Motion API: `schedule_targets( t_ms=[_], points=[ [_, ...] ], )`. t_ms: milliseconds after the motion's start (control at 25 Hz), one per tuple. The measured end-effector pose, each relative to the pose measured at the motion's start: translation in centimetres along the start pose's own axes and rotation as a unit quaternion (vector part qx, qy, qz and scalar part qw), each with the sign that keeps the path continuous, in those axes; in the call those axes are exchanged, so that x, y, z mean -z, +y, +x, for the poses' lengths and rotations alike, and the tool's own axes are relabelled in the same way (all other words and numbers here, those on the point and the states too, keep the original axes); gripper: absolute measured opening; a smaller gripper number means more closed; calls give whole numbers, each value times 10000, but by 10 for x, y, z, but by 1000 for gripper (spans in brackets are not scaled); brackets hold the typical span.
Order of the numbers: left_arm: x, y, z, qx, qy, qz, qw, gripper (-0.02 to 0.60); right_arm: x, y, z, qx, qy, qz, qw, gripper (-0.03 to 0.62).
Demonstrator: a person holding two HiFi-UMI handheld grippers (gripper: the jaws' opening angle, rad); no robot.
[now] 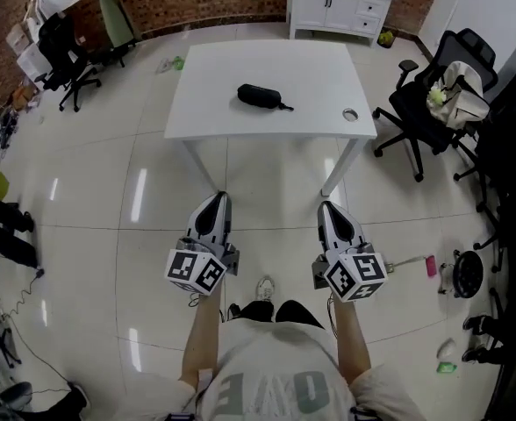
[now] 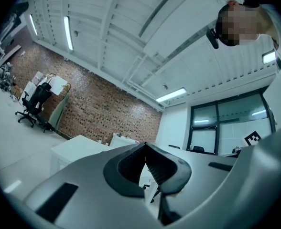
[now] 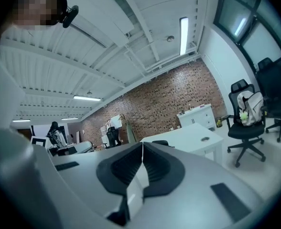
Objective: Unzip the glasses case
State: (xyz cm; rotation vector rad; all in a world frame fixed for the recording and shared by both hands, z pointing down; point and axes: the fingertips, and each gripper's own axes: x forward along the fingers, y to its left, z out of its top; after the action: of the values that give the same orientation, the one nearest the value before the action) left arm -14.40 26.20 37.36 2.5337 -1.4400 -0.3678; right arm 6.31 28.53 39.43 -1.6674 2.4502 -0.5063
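1. While both hang over the floor with jaws pressed together on nothing, the left tool (image 1: 217, 200) and the right tool (image 1: 327, 207) point toward the tabletop (image 1: 205, 103), well short of it.
2. The glasses case (image 1: 261, 96) lies near the tabletop's middle, ahead between the tools and slightly nearer the left, with its long axis running left to right.
3. The near edge looks open for approach; an office chair (image 1: 425, 103) crowds the right side.

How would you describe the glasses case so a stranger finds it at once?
Find the white table in the middle of the tiled room. Near its centre lies the glasses case: black, oblong, the only object on the top besides a small round hole.
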Motion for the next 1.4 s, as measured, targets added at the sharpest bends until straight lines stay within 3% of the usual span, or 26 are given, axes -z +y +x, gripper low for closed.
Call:
schedule_targets(
  t_ms=[200,360,600,920,1400],
  points=[
    [5,-67,-103,-59,-88,-36,9999,6,32,37,-110,-92,86,-14,9999,2],
    [15,-131,-189,-273,103,285,9992,6,51,69,-202,-126,120,9,9998,2],
    [16,-195,-267,-314,237,356,9986,6,61,106,-299,-87,189,-101,9997,2],
    [27,-217,-299,-252,427,213,9985,6,68,134,-341,-69,184,-146,9997,0],
    [19,-196,-324,-239,445,205,9985,6,76,170,-338,-69,199,-335,9992,1]
  ],
)
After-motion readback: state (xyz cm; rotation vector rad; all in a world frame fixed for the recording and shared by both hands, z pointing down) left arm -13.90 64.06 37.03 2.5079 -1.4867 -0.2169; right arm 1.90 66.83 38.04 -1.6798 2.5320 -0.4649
